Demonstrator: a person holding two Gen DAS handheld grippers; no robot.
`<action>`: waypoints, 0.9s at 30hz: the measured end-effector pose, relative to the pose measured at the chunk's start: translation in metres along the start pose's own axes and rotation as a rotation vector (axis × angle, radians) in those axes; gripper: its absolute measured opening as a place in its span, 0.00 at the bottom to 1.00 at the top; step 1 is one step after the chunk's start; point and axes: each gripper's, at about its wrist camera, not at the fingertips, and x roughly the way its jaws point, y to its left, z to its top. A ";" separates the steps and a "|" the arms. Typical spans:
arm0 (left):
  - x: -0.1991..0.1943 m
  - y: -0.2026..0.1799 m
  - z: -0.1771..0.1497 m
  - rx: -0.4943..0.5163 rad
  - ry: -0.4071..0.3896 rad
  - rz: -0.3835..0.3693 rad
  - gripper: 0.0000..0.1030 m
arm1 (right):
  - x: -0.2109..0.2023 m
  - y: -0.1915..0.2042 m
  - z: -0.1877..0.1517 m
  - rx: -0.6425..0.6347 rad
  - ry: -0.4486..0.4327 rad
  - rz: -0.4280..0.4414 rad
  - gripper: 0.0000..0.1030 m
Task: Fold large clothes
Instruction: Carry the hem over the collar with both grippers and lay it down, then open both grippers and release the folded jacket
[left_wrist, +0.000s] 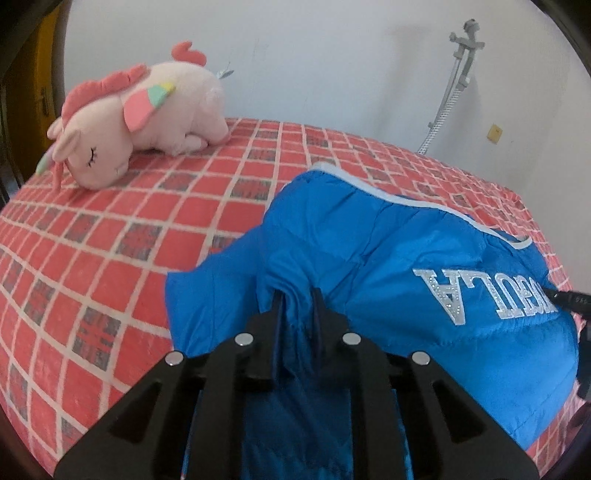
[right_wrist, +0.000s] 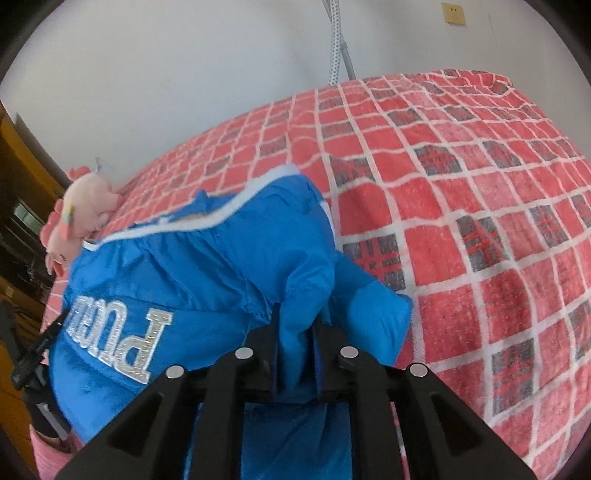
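Observation:
A blue padded jacket with silver letters and pale trim lies on the red checked bed, bunched up. My left gripper is shut on a fold of the jacket's blue fabric, which runs back between the fingers. In the right wrist view the same jacket shows its lettered side at left. My right gripper is shut on another fold of the jacket, lifted a little above the bed. The other gripper's tip shows at the jacket's edge.
The bed has a red checked cover. A pink plush unicorn lies at the far left of the bed, also seen small in the right wrist view. A white wall, a hose and a socket are behind.

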 end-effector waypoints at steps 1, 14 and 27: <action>0.001 0.000 0.000 -0.005 0.006 -0.001 0.13 | 0.001 0.002 -0.001 -0.009 0.000 -0.016 0.14; -0.094 -0.036 -0.010 0.007 -0.057 0.004 0.45 | -0.090 0.038 -0.043 -0.061 -0.132 -0.111 0.31; -0.047 -0.091 -0.059 0.169 0.055 -0.037 0.45 | -0.060 0.078 -0.090 -0.117 -0.070 -0.162 0.31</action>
